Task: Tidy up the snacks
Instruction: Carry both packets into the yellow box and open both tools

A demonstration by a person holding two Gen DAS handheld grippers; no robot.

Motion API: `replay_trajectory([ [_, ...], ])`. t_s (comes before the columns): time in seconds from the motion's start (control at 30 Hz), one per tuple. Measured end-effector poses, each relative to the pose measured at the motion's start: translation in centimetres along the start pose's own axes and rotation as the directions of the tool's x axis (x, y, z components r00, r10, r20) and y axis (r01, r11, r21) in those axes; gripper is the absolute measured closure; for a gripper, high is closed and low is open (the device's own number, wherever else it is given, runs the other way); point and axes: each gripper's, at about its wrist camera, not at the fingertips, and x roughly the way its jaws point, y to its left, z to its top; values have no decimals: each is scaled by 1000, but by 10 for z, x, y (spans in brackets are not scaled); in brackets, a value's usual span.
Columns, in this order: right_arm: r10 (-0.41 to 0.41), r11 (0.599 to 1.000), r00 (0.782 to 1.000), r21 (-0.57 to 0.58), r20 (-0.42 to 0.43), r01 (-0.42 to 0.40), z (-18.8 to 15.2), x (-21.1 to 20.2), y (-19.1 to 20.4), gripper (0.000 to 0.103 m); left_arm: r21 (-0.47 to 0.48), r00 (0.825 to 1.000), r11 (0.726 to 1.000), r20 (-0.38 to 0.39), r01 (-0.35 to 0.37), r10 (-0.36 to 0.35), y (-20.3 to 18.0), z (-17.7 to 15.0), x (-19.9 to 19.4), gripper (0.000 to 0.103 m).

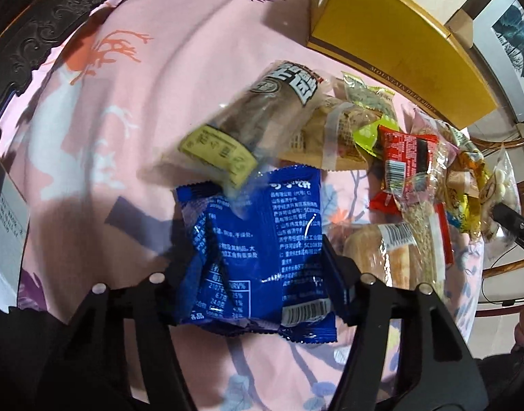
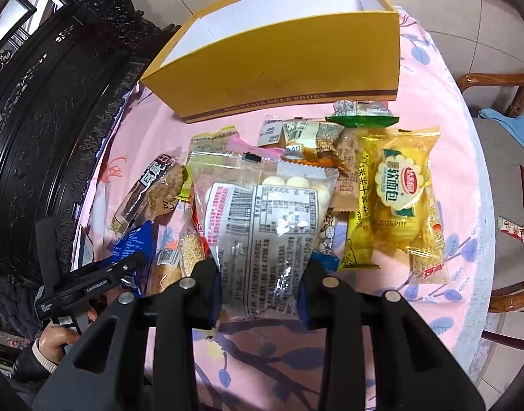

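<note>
Crinkly film packets, light and limp, make up the whole job. The left hand-held gripper [image 1: 258,274] pinches a blue packet [image 1: 258,239] by its near edge, above the desk [image 1: 142,85]. The right hand-held gripper [image 2: 260,281] pinches a clear bag of white balls [image 2: 262,219] over the snack pile [image 2: 364,178]. Both would likely slip on glossy film, so gripping near the crimped seams seems safest. The yellow box [image 2: 296,65] stands open at the far side.
</note>
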Motion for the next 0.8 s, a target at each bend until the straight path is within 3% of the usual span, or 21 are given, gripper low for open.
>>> replay_trajectory([
  [0.37, 7, 1000, 1000, -28, 2, -7, 0, -4, 9, 69, 64, 995, 996, 75, 61, -66, -3, -8, -51, 40],
  [0.5, 20, 999, 1000, -31, 23, -19, 6, -13, 11, 69, 90, 986, 990, 119, 109, -120, -18, 9, -74, 40],
  [0.63, 34, 999, 997, -37, 64, -32, 20, -26, 13, 69, 149, 961, 976, 201, 160, -188, -42, 38, -103, 40],
  [0.8, 63, 997, 989, -57, 136, -55, 56, -48, 18, 69, 231, 912, 948, 295, 221, -284, -84, 96, -136, 39],
])
